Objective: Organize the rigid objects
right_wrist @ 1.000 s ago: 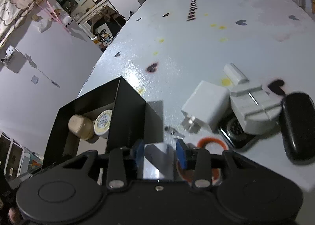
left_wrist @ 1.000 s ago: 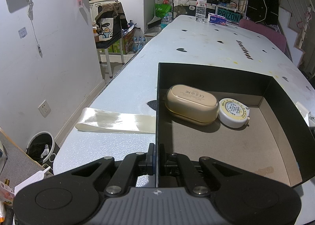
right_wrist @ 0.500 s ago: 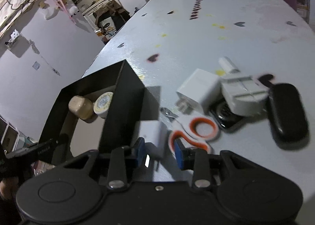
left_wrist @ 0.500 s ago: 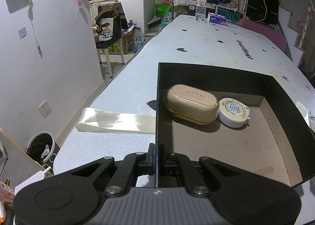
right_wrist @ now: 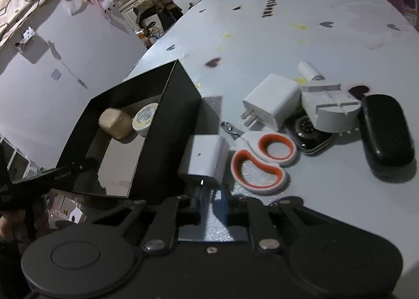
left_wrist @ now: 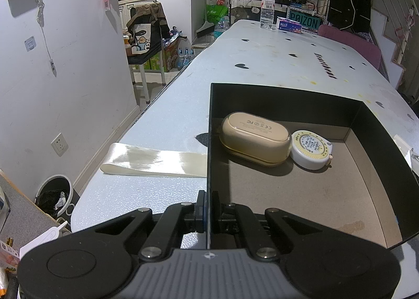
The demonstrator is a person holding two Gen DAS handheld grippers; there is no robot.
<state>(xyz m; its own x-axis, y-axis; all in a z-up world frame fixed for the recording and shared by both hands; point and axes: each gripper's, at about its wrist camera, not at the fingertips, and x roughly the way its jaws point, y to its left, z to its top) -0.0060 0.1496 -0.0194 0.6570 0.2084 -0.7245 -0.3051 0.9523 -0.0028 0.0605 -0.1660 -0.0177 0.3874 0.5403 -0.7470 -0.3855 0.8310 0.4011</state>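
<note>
In the left view nothing has changed over the last second: the left gripper (left_wrist: 208,214) keeps its fingers clamped on the near wall of the black box (left_wrist: 288,101), holding it steady on the desk (left_wrist: 262,58) with the beige case (left_wrist: 255,139) and tape measure (left_wrist: 311,149) inside. In the right view the right gripper (right_wrist: 210,200) has slid toward the small white charger (right_wrist: 205,159) lying just beside the box, and its fingers have closed to nearly shut on the plug end. I judge the charger is now grasped, ready to be lifted into the box, while the scissors (right_wrist: 262,159) and other items wait.
</note>
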